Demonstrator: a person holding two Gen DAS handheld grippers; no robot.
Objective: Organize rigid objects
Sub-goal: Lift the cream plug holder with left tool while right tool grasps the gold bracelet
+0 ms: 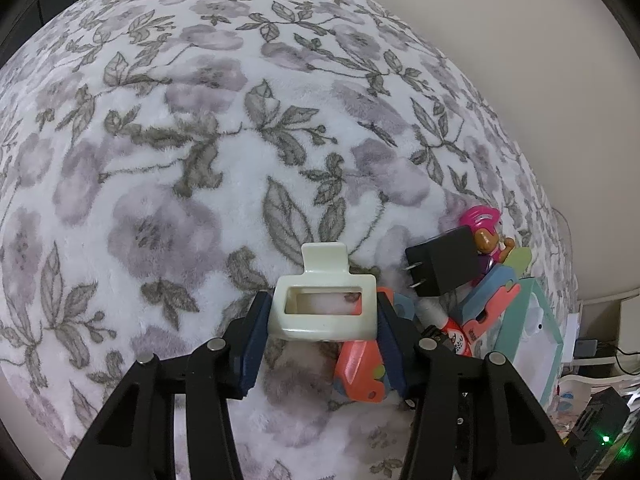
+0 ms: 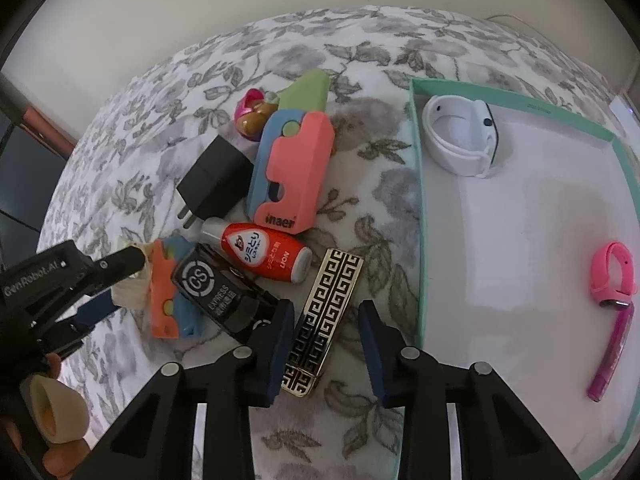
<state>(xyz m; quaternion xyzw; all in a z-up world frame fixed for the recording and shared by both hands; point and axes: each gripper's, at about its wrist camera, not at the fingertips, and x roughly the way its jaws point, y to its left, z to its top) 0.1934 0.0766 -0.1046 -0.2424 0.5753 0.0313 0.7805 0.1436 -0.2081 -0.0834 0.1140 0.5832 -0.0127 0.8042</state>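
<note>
My left gripper (image 1: 320,316) is shut on a cream plastic clip (image 1: 324,304) and holds it just above the floral blanket (image 1: 160,160); it also shows at the left of the right wrist view (image 2: 120,276). My right gripper (image 2: 326,344) is open above a gold-and-black patterned case (image 2: 324,320). Beside it lie a black CS bottle (image 2: 224,296), a red Lion bottle (image 2: 264,256), a pink-and-blue Inaer toy (image 2: 292,176), a small orange-and-blue toy (image 2: 168,296), a black charger (image 2: 216,180) and a pink doll (image 2: 252,114).
A teal-rimmed box (image 2: 418,208) at the right holds a white band (image 2: 460,140), a pink band (image 2: 612,276) and a magenta pen (image 2: 612,356). A cream wall lies beyond the bed. Cables and electronics (image 1: 596,416) sit past the bed's right edge.
</note>
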